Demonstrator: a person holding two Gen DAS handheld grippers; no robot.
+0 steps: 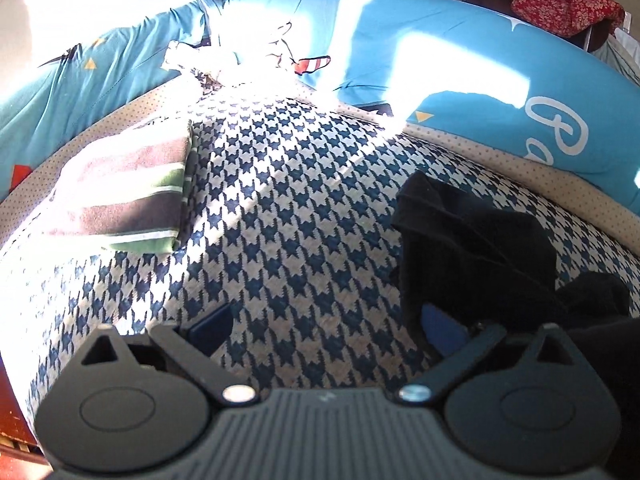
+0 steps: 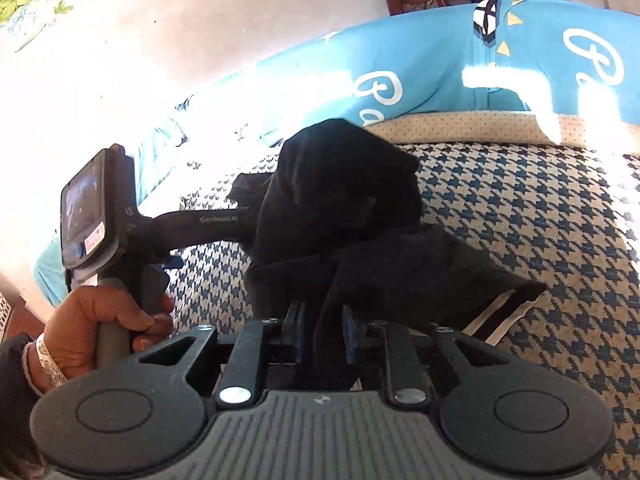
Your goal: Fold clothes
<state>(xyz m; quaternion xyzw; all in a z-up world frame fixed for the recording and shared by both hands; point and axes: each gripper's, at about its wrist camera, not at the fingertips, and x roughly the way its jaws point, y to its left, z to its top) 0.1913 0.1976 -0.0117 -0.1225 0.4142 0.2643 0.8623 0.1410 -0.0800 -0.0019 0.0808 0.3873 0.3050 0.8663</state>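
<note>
The right gripper (image 2: 324, 332) is clamped on a bunched fold of the crumpled black garment with a white-striped hem (image 2: 360, 220), its blue pads pressing the cloth from both sides. The garment is heaped on the blue-and-white houndstooth woven mat (image 2: 540, 220), the striped hem lying on the mat just right of the gripper. The left gripper (image 1: 324, 328) has its jaws wide apart with nothing between them, low over the mat beside the garment (image 1: 472, 240); a person's hand (image 2: 100, 320) grips its handle. A folded striped green, grey and white cloth (image 1: 128, 192) lies on the mat's far left, well apart from the garment. Beyond the mat runs a bright blue printed quilt (image 1: 480, 60).
</note>
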